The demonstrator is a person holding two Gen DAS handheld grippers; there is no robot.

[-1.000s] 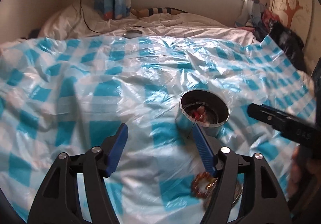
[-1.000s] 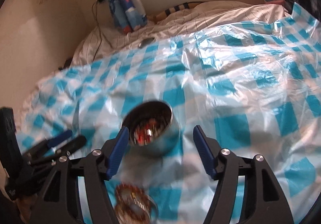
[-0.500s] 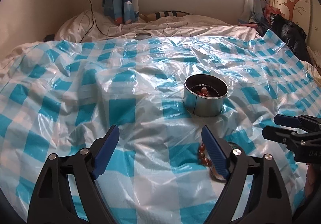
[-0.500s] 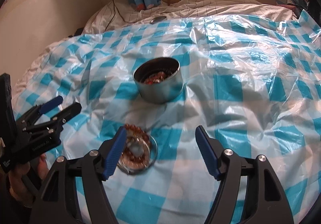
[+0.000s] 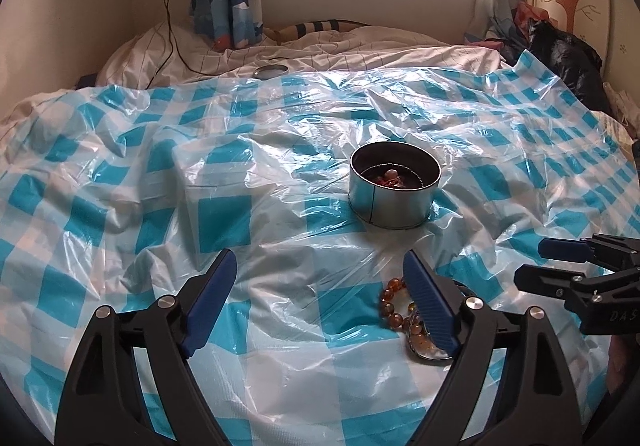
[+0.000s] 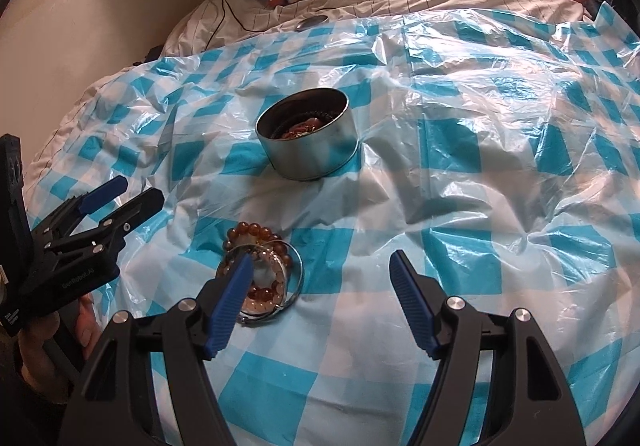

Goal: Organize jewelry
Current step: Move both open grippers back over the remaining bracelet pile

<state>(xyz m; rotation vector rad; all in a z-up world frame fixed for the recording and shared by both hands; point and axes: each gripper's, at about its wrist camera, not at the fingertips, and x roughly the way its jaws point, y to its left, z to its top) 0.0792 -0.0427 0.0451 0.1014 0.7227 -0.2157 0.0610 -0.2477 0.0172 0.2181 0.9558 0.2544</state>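
A round metal tin (image 5: pixel 394 190) holding red and dark jewelry stands on the blue-checked plastic sheet; it also shows in the right wrist view (image 6: pixel 307 140). An amber bead bracelet (image 5: pixel 394 308) lies with thin metal bangles (image 6: pixel 294 278) in front of the tin, seen in the right wrist view (image 6: pixel 256 236) too. My left gripper (image 5: pixel 320 266) is open and empty, its right finger over the bracelet pile. My right gripper (image 6: pixel 320 266) is open and empty, its left finger over the same pile. Each gripper shows in the other's view (image 5: pixel 538 264) (image 6: pixel 134 192).
The checked plastic sheet (image 5: pixel 248 214) covers a bed with white bedding (image 5: pixel 360 46). A round tin lid (image 5: pixel 270 71) lies at the sheet's far edge. A black cable (image 5: pixel 172 26) runs to a wall socket. Dark bags (image 5: pixel 560 54) sit at the far right.
Both grippers have pulled back and risen away from the tin. The bracelet pile now shows in full in front of the right gripper. Both stay open and empty.
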